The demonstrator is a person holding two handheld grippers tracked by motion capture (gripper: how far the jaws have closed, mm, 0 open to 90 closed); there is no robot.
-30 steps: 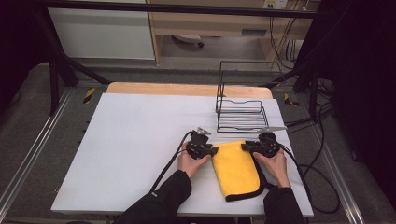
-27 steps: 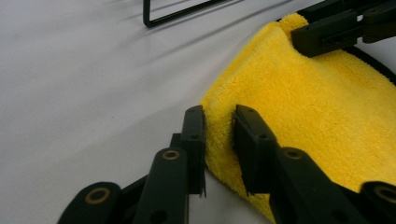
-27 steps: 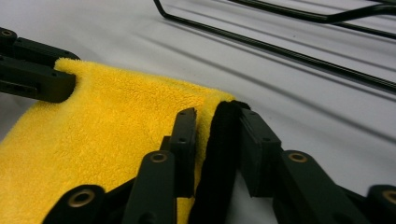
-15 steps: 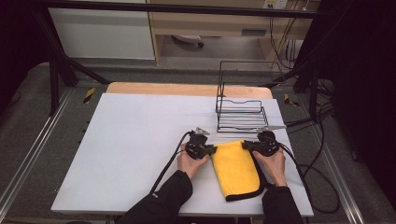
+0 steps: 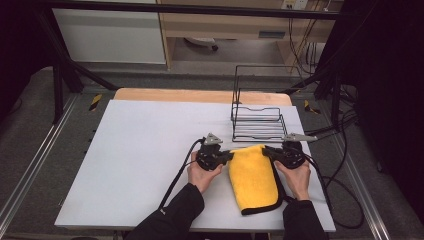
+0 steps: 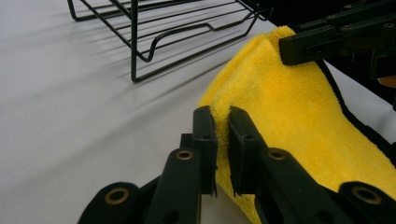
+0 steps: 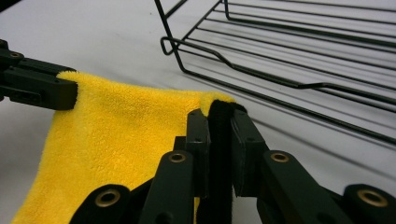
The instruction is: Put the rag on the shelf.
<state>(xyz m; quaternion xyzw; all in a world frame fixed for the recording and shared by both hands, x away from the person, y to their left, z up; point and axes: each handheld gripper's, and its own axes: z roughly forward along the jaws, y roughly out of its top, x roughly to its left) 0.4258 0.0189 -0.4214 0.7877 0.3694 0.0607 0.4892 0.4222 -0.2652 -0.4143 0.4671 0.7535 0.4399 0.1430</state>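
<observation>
We had the white table (image 5: 150, 165) before us, with the black wire rack (image 5: 257, 122) standing at its far right, just beyond the yellow microfibre cloth (image 5: 252, 177). The cloth lay flat near the front right of the table, its black-edged far end toward the rack.

What had just changed was the grip. Both sets of jaws had just been closing, and now each was clamped on a far corner of the cloth: our left gripper (image 6: 222, 140) pinched the left corner, and our right gripper (image 7: 219, 135) squeezed the black-trimmed right corner. We judged that the cloth was now secured at two corners and ready to be lifted, perhaps to fold it or carry it to the rack.

Compared with a second earlier, in the high view our left gripper (image 5: 222, 156) and right gripper (image 5: 270, 151) sat in much the same places at the cloth's far end, slightly raised, and the far edge had begun to lift off the table between them.
</observation>
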